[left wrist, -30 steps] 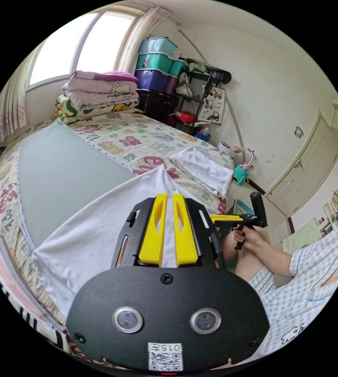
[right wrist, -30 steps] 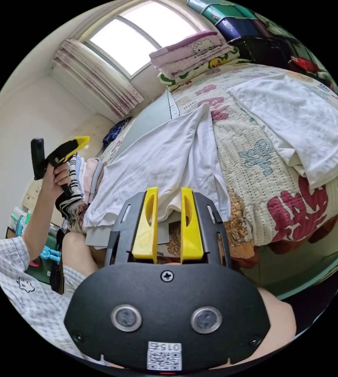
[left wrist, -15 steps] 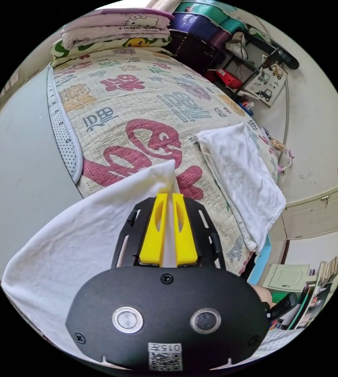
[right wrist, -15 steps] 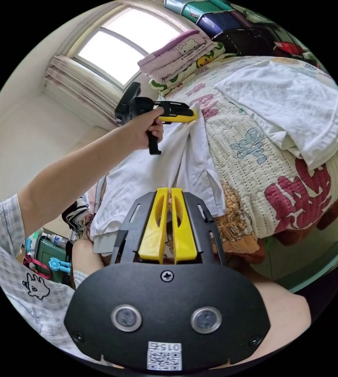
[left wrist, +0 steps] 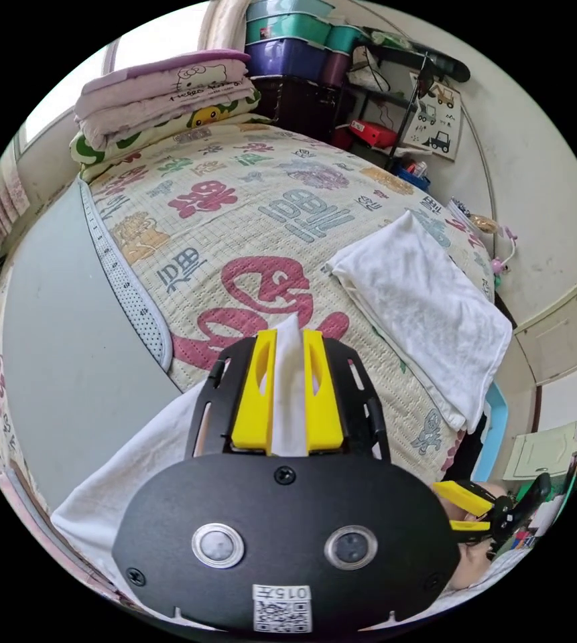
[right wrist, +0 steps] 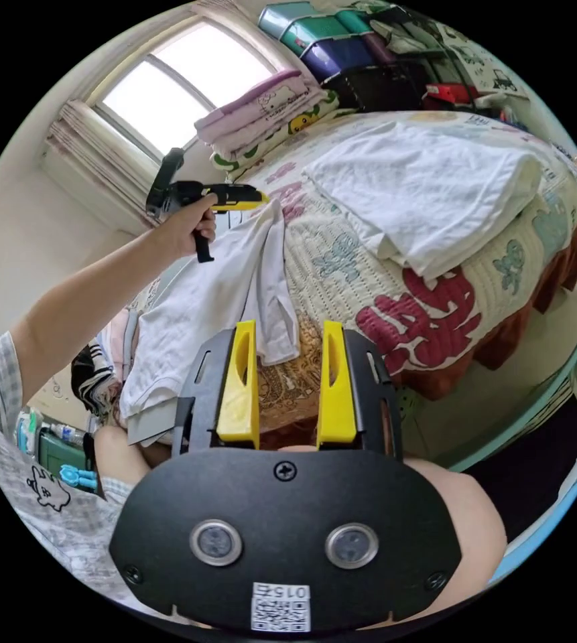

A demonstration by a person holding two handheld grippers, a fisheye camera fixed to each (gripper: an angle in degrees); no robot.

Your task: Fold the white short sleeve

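Now | left gripper (right wrist: 251,196) pinches white shirt (right wrist: 221,288) (arm outstretched) | right gripper (right wrist: 287,382) agape

matt white cotton shirt (left wrist: 134,455) — quilted bedspread (left wrist: 248,221)

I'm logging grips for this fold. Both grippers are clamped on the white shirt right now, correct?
Not quite. The left gripper is clamped on the white shirt, but the right gripper has its jaws apart with no cloth between them, as the right gripper view shows.

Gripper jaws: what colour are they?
Yellow, on a black body; clearest on the right gripper in the right gripper view.
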